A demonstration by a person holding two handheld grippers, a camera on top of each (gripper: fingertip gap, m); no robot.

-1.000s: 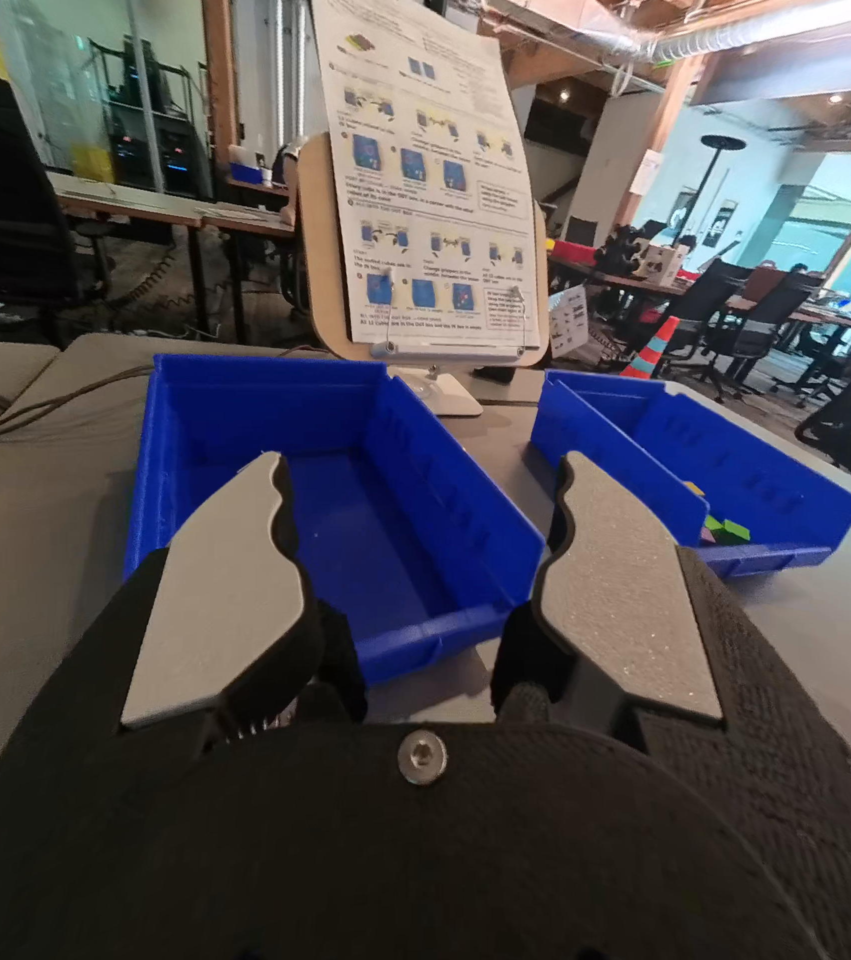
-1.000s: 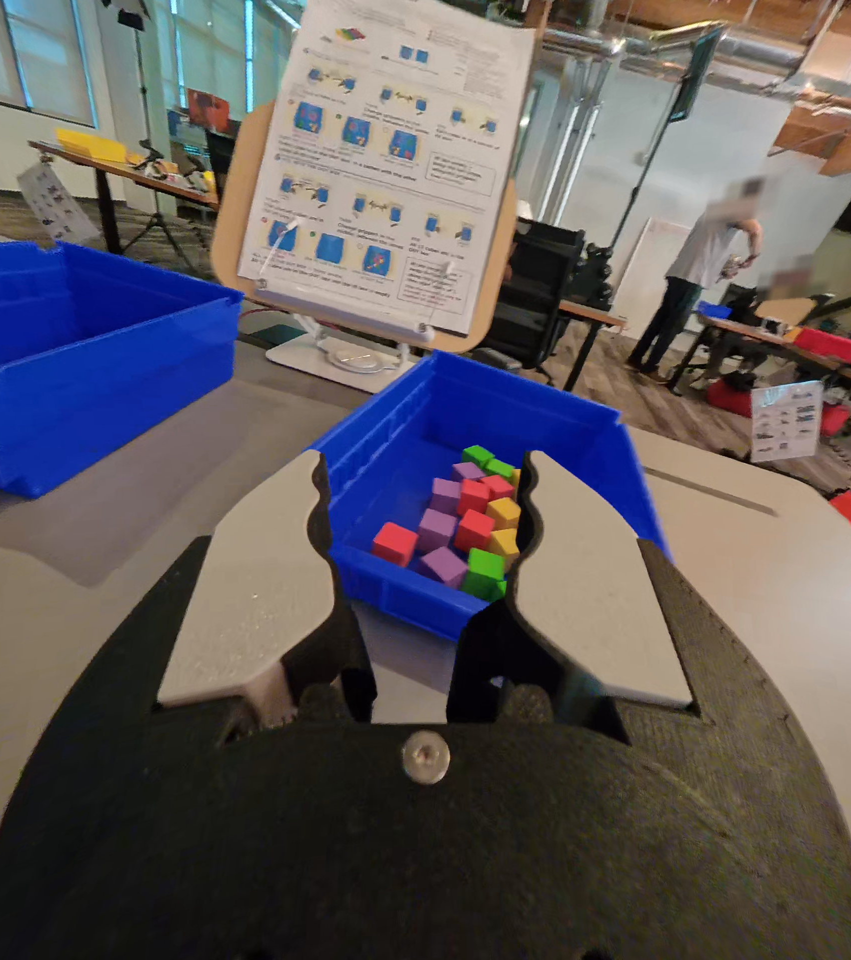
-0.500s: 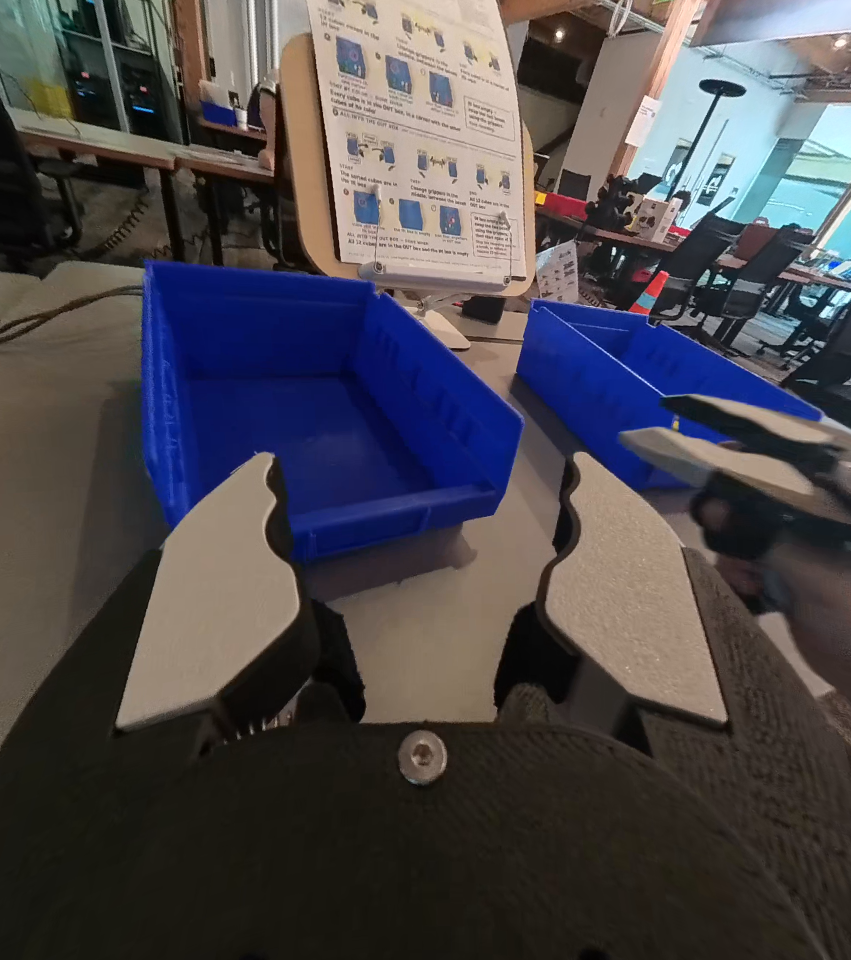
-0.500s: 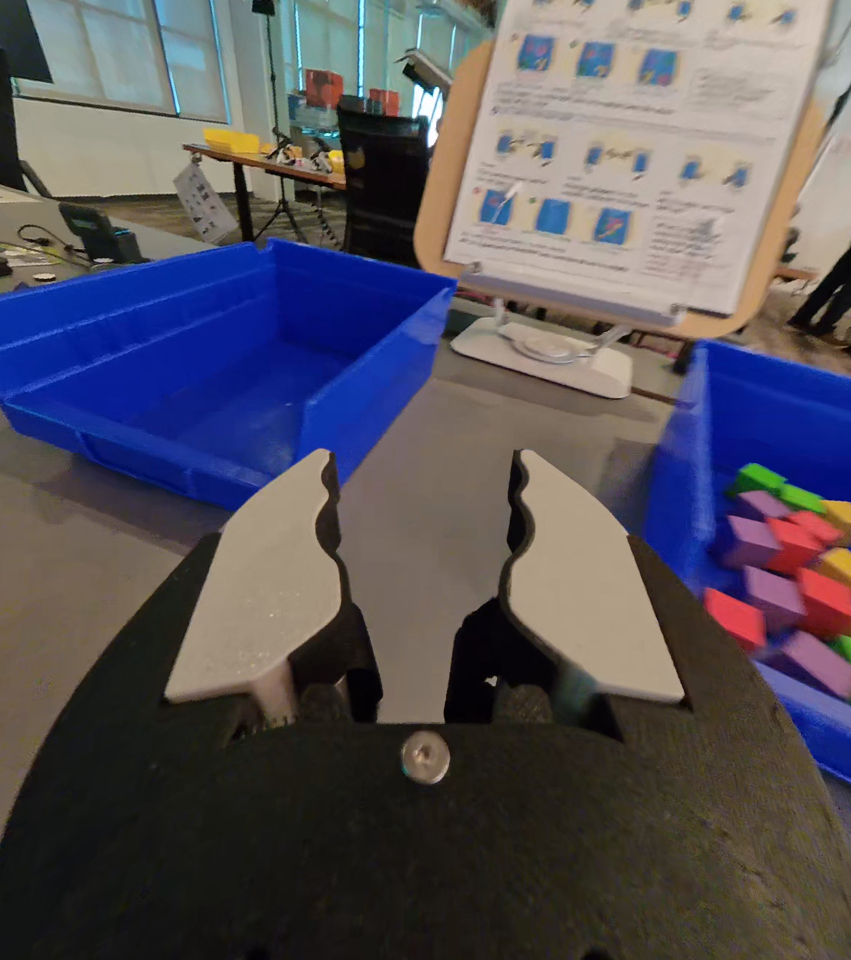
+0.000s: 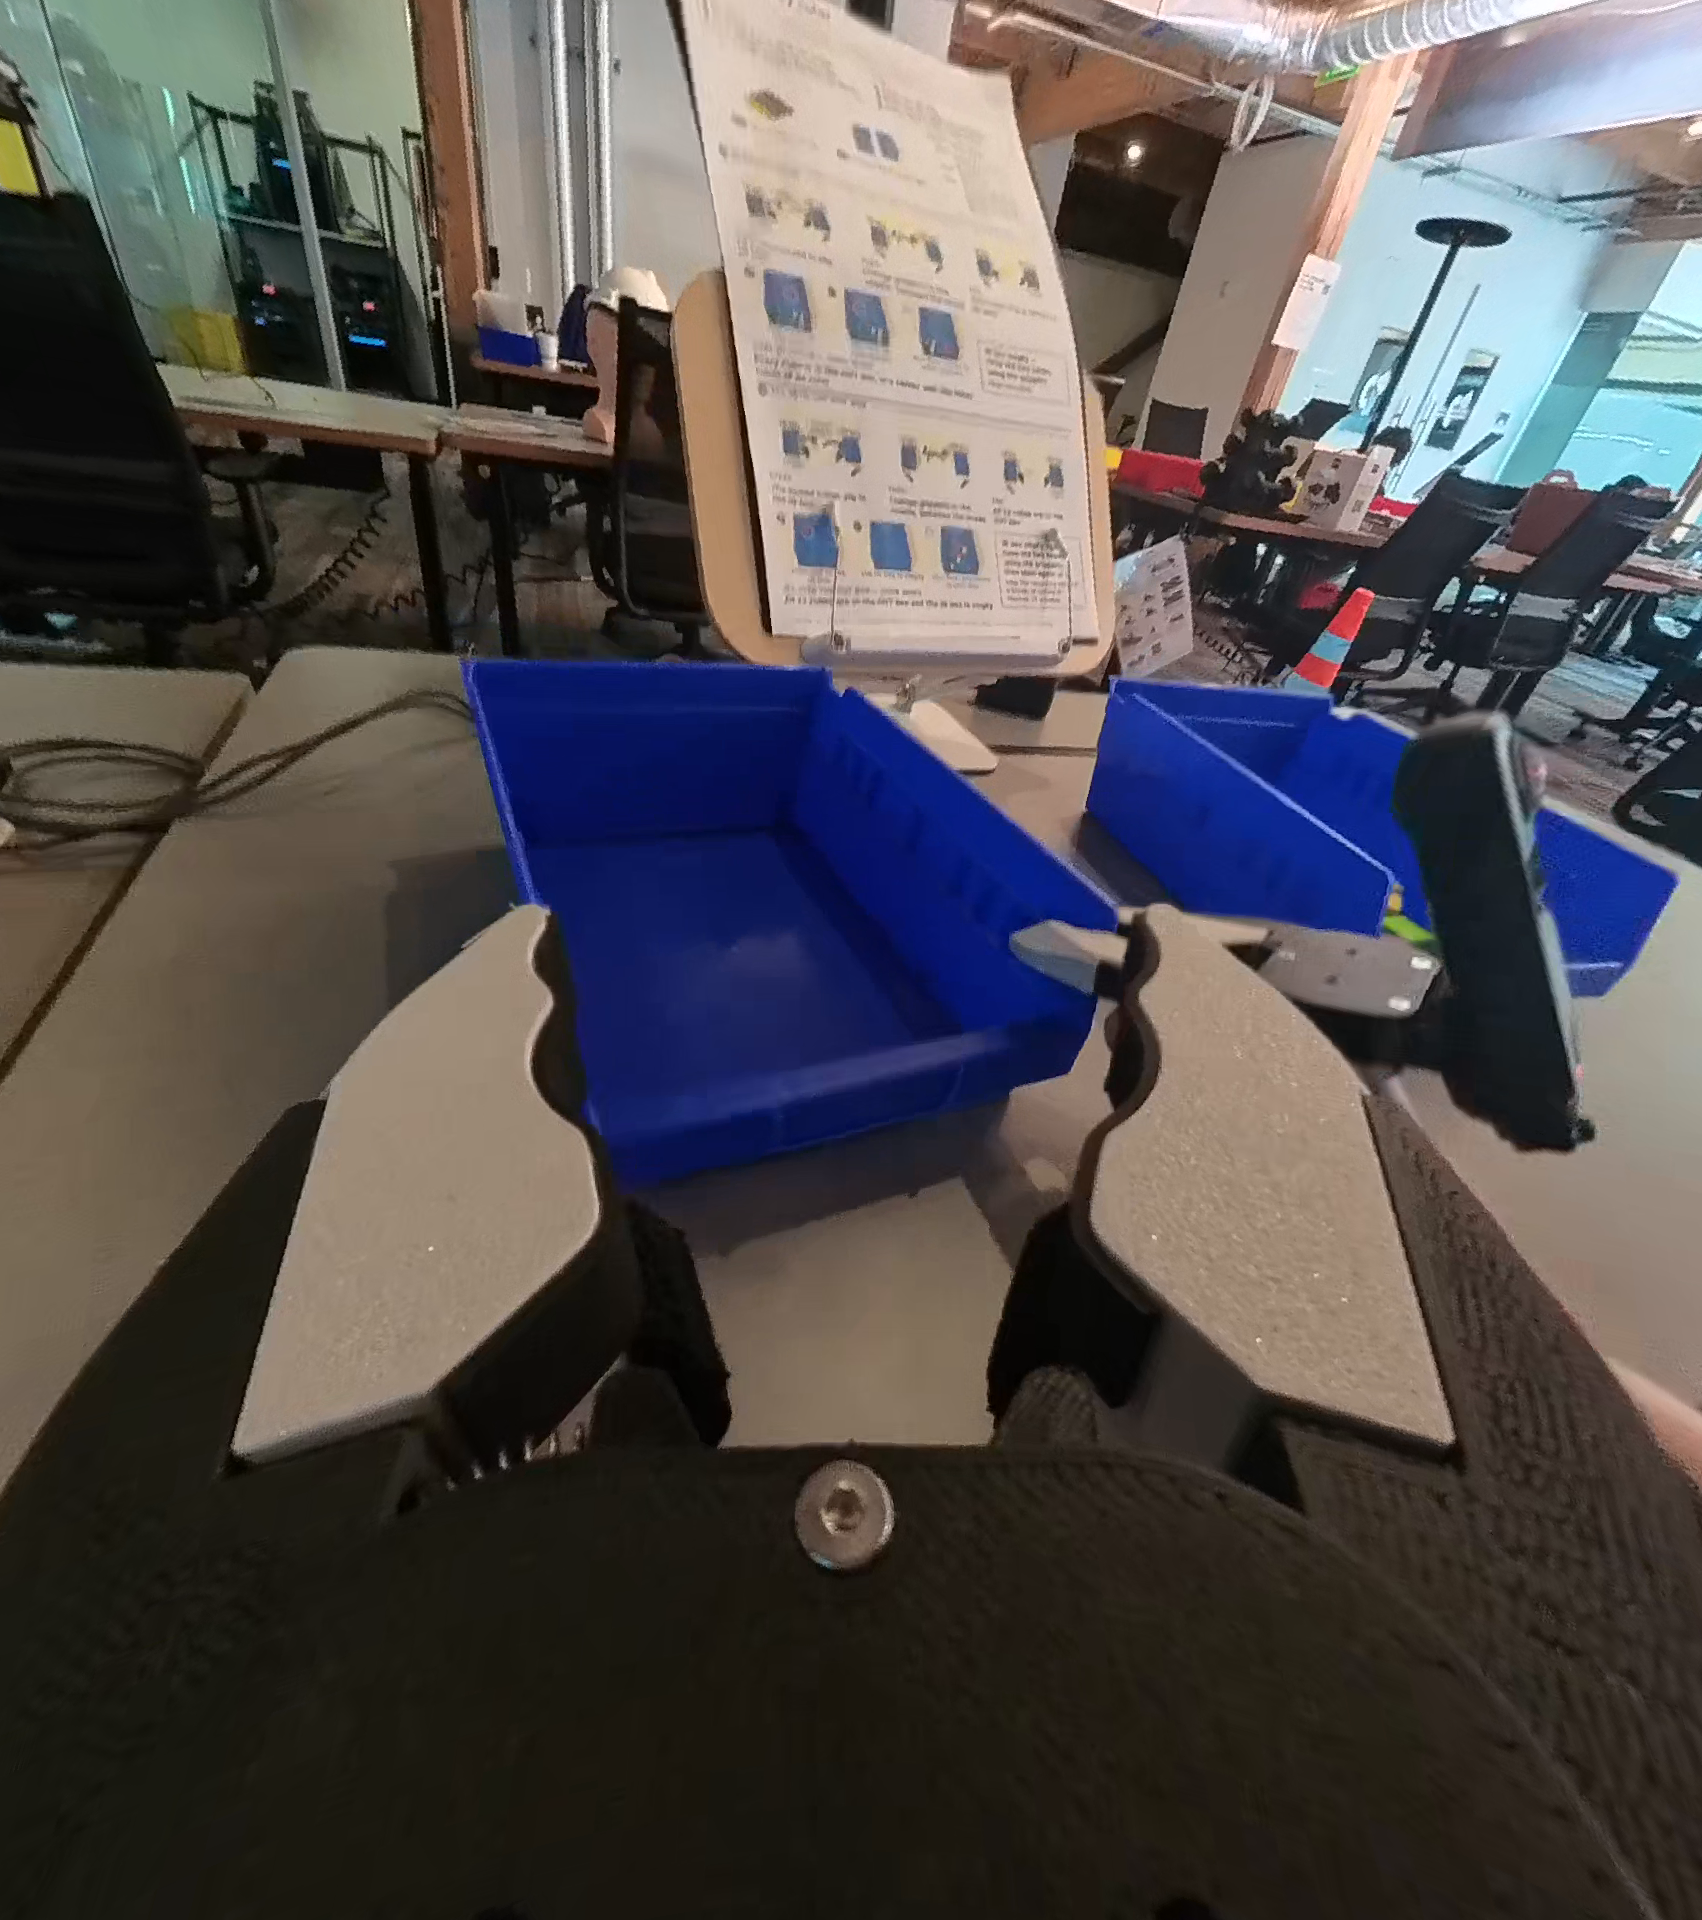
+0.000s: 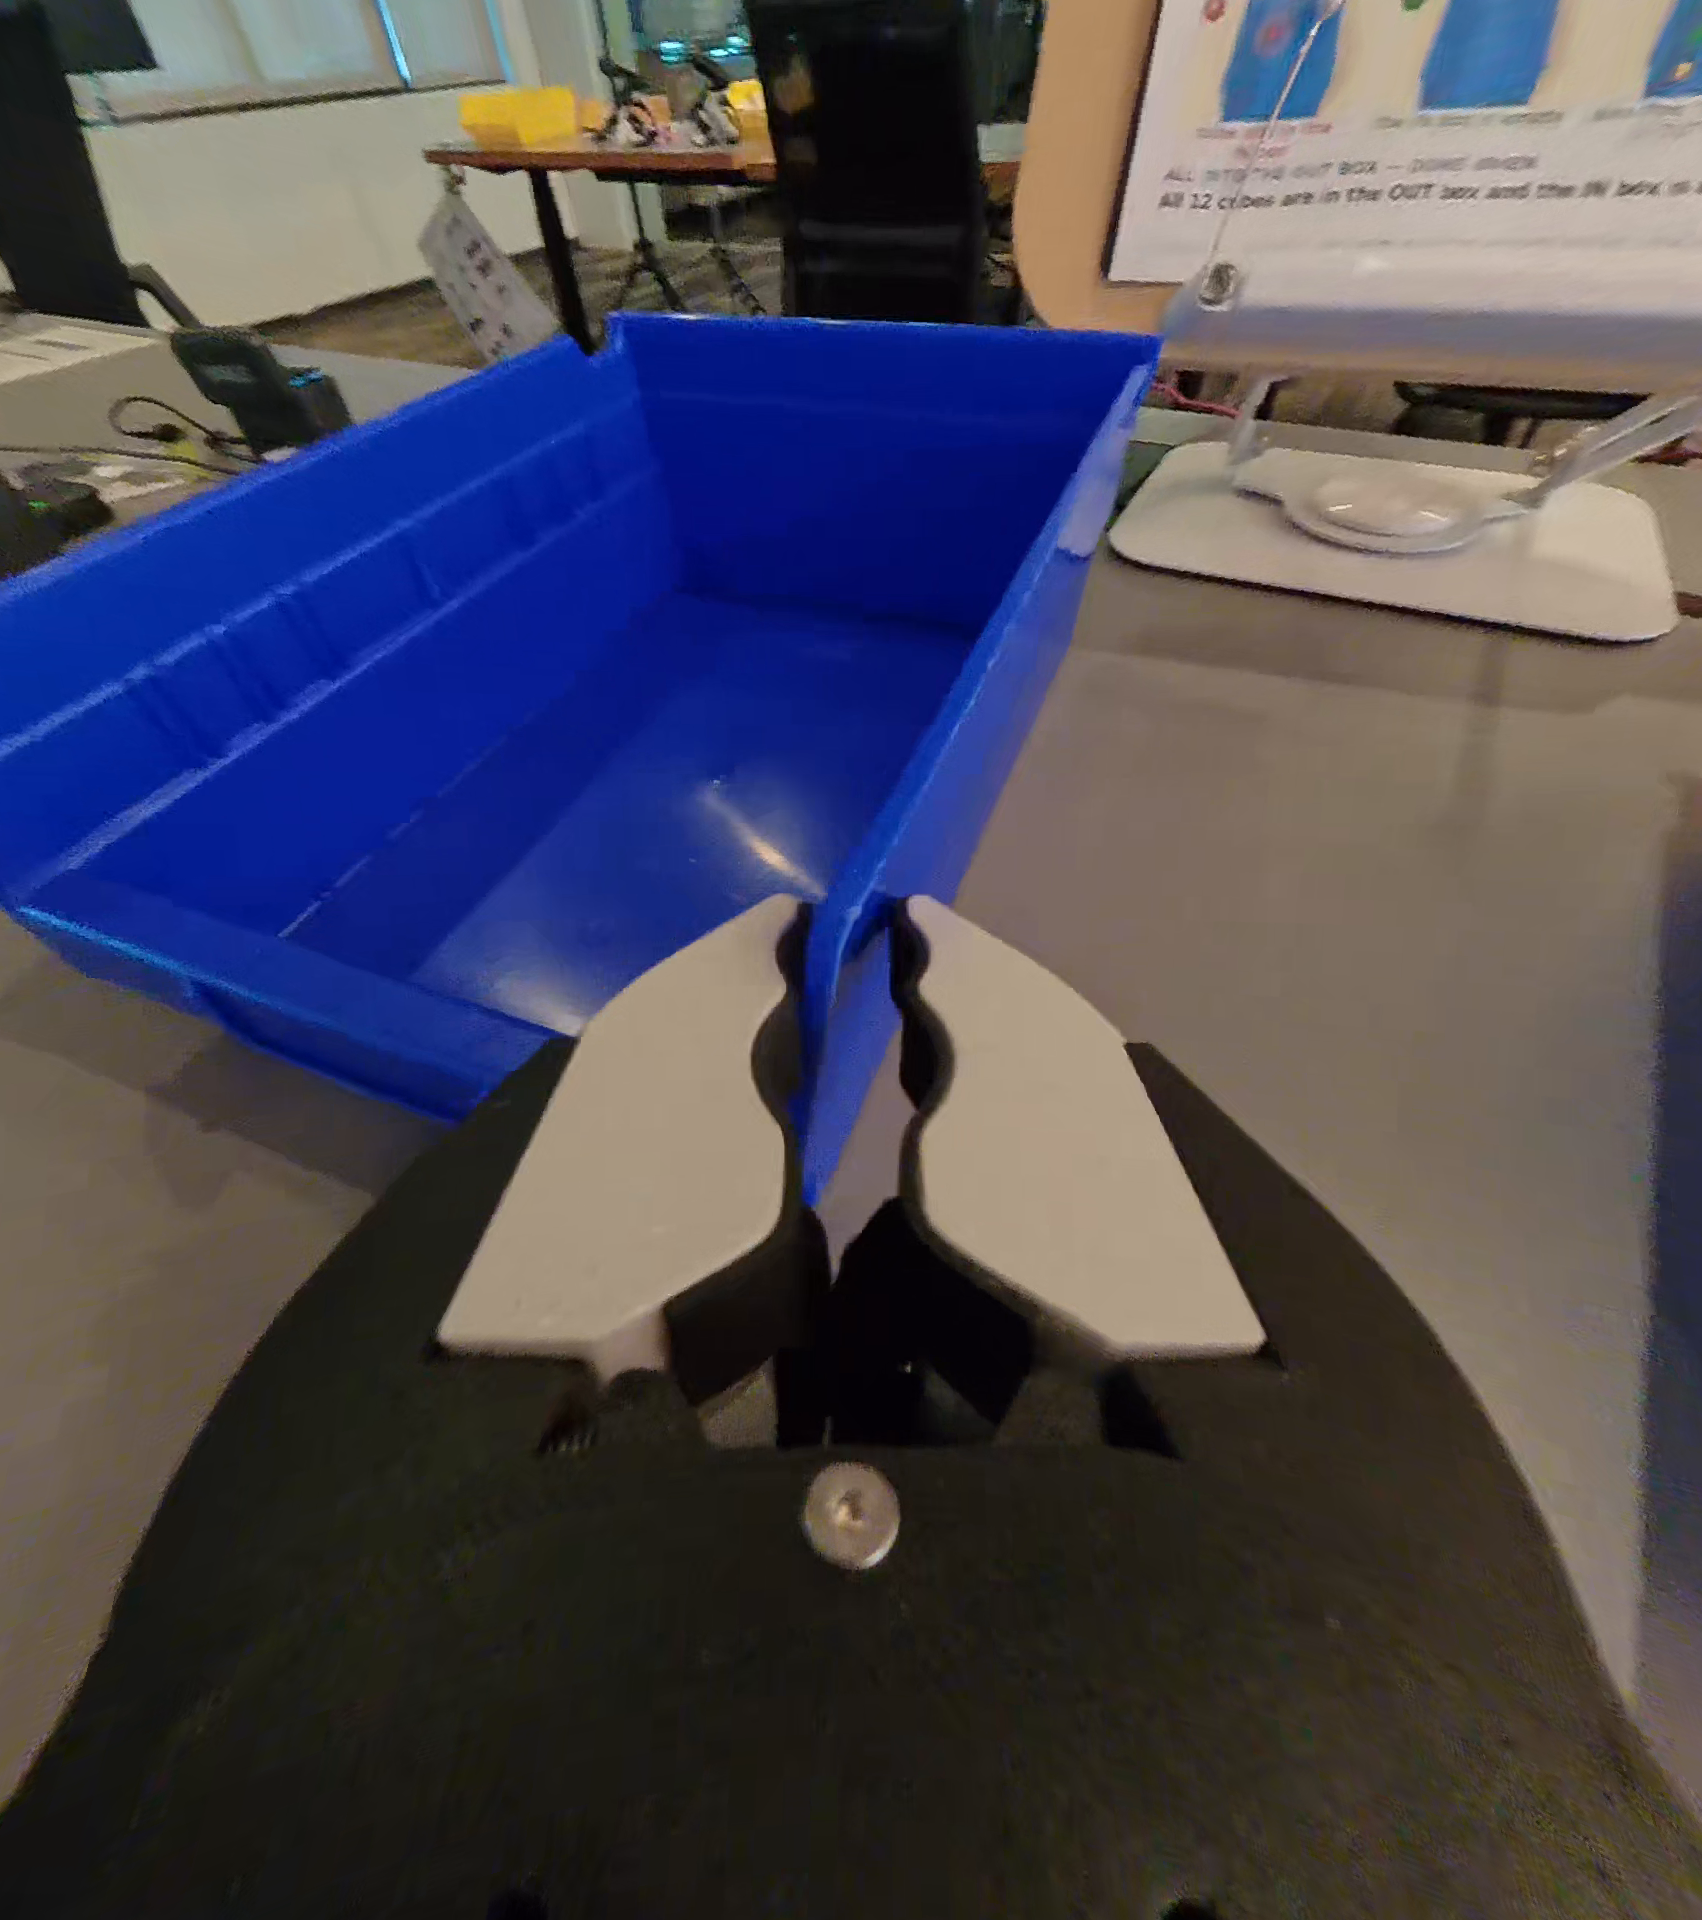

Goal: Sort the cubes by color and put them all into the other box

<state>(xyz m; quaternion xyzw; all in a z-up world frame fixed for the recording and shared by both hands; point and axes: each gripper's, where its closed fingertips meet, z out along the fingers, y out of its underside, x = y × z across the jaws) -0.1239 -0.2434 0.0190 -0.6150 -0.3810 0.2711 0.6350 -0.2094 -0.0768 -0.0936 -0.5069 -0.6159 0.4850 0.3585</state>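
Blue bin [image 6: 556, 727] pinched at its right side wall by the right gripper [image 6: 847, 925], on the grey worktop [image 6: 1294, 935].
Both grey fingers [image 6: 660, 1132] of that gripper close on the thin wall near the bin's front corner, one inside and one outside (the wall runs straight up between them). The left gripper [image 5: 842, 935] hangs spread wide with nothing in it, just short of the same bin's low front lip; in its view the right gripper's fingertip [image 5: 1060, 945] shows at the bin's right wall. A second blue bin [image 5: 1231, 831] sits to the right, apart from the first. Behind both stands an instruction sheet [image 5: 904, 395] on a wooden board with a white base [image 6: 1387, 540]. Cables [image 5: 99, 774] trail at far left.
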